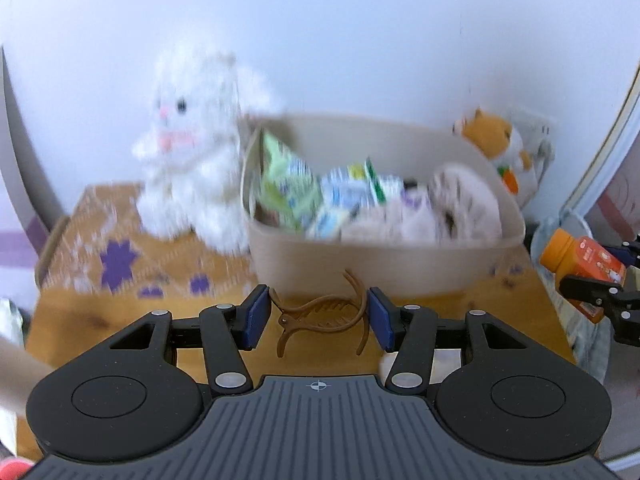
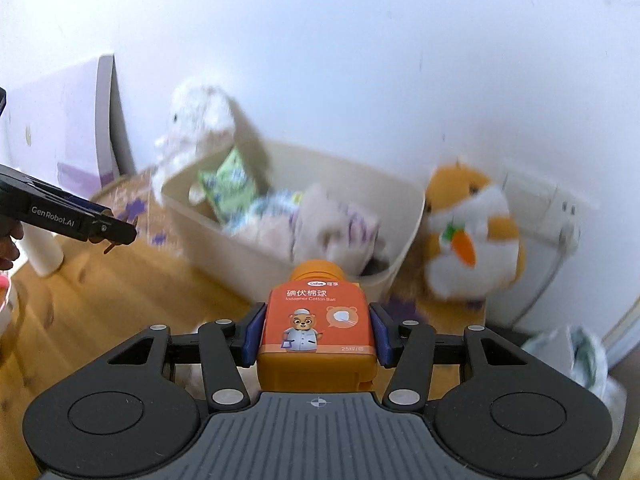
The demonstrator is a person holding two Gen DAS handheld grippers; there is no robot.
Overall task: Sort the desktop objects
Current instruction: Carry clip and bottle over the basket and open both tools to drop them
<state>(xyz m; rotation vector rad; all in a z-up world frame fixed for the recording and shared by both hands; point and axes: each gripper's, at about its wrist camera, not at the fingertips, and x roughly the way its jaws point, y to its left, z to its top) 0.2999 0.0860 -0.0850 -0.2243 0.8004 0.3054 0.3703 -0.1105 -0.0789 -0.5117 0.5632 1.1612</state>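
My left gripper [image 1: 318,299] is shut on a brown hair claw clip [image 1: 289,321], which spans the gap between the blue pads above the wooden desk [image 1: 100,320]. My right gripper [image 2: 318,316] is shut on an orange bottle of cotton balls [image 2: 318,334] with a bear on its label, cap pointing away. That bottle [image 1: 580,266] also shows at the right edge of the left wrist view. A beige bin [image 1: 360,268] with packets and soft items stands just beyond both grippers. The left gripper [image 2: 116,234] shows at the left of the right wrist view.
A white plush rabbit [image 1: 192,152] sits left of the bin on a patterned mat [image 1: 112,252]. An orange and white plush hamster [image 2: 472,232] sits at the bin's right, near the wall. A crumpled bag [image 2: 580,360] lies at the far right. The picture is motion-blurred.
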